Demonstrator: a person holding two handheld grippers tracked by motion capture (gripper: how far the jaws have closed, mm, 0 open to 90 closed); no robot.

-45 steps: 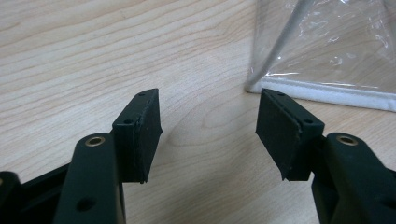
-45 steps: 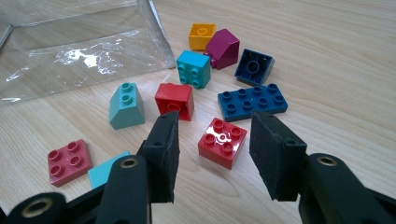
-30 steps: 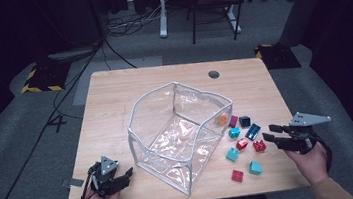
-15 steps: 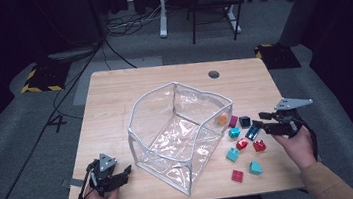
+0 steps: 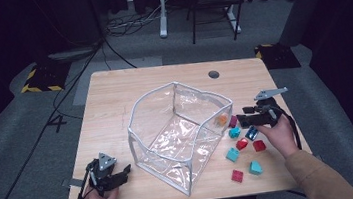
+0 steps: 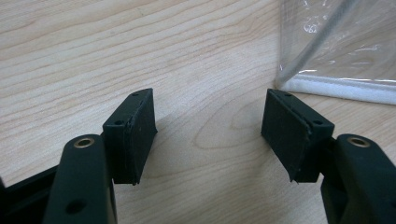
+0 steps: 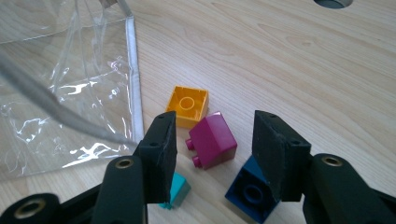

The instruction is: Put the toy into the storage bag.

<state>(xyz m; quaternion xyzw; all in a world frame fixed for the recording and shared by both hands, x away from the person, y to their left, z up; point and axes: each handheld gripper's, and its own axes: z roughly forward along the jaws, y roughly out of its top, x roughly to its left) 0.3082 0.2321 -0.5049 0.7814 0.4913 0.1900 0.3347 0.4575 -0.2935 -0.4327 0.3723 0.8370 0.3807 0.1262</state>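
Moved: the right gripper (image 5: 243,118) has travelled from the table's right edge in toward the bricks beside the clear bag (image 5: 181,134); the left gripper (image 5: 120,174) sits where it was, at the near-left corner of the table (image 5: 113,94).
Right gripper state: its jaws have just been opening a little and stand apart with nothing between the pads; in the right gripper view (image 7: 212,151) the magenta brick (image 7: 212,139) lies just beyond the gap.
Left gripper state: jaws wide apart over bare wood, holding nothing, the bag's white-trimmed corner (image 6: 327,86) near its right pad.
Where the work is: the loose bricks lie on the table to the right of the bag, the magenta brick (image 5: 233,121) closest to its wall.
Risk, bag: the bag is soft and unheld; I judge a jaw brushing its wall could push or fold it, since the left jaw already stands close to the trim (image 7: 134,74).
Risk, cluster: the bricks sit packed, so closing here could catch the blue brick (image 7: 250,193) or teal brick (image 7: 177,189) along with the magenta one, or knock it askew.
Risk, grip: the magenta brick lies tilted on its side, so the pads may meet slanted faces and squeeze it out.
Right gripper view adds: the yellow brick (image 7: 187,105) is outside the bag, studs up, near the magenta one.
High view adds: the further bricks, red (image 5: 259,145) and teal (image 5: 232,154), nearer the person.
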